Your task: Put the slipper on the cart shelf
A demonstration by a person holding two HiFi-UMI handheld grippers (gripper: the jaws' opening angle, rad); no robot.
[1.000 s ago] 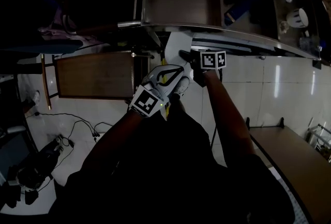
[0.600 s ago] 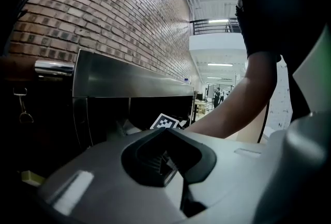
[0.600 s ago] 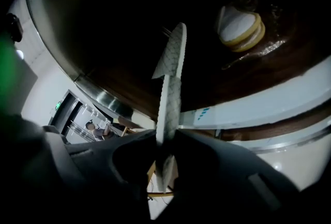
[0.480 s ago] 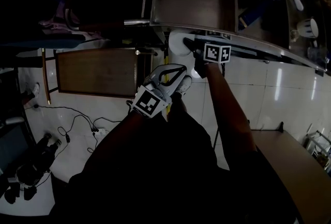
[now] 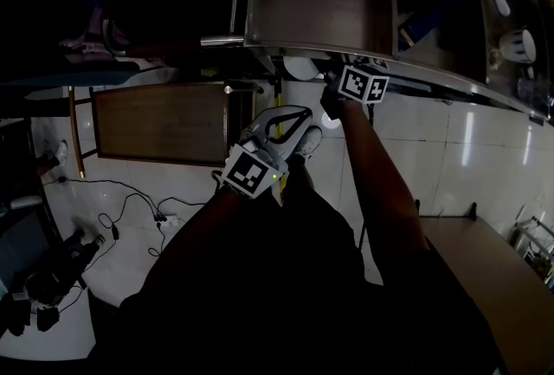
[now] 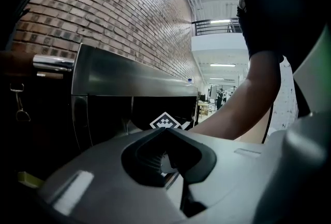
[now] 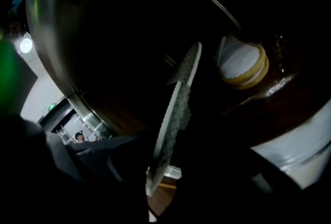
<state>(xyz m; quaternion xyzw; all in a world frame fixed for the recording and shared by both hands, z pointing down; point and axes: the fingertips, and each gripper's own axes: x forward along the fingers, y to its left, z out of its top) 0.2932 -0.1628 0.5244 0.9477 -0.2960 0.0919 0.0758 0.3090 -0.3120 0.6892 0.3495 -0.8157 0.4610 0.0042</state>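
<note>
Under the steel top of the cart (image 5: 312, 1), in the head view, the slipper (image 5: 299, 67) shows only as a rounded white end tucked just below the front rim. The right gripper (image 5: 322, 77) reaches to it, with its marker cube close against that rim. The left gripper (image 5: 290, 120) hangs lower and nearer the person, apart from the cart, above the pale tiled floor (image 5: 450, 148).

In the left gripper view the grey jaws lie drawn together with nothing between them. Beyond them stand the cart's steel side, a brick wall (image 6: 103, 11) and the person's forearm (image 6: 243, 109).

In the right gripper view the slipper stands edge-on. It is a thin pale sole with a criss-cross tread, its near end between the dark jaws and its far end reaching into the dark shelf space. These jaws have just been opening slightly but stand narrow, and they seem to press on the sole. A pale round object with a yellowish rim (image 7: 242, 65) lies deeper in, to the right of the slipper's far end.
</note>
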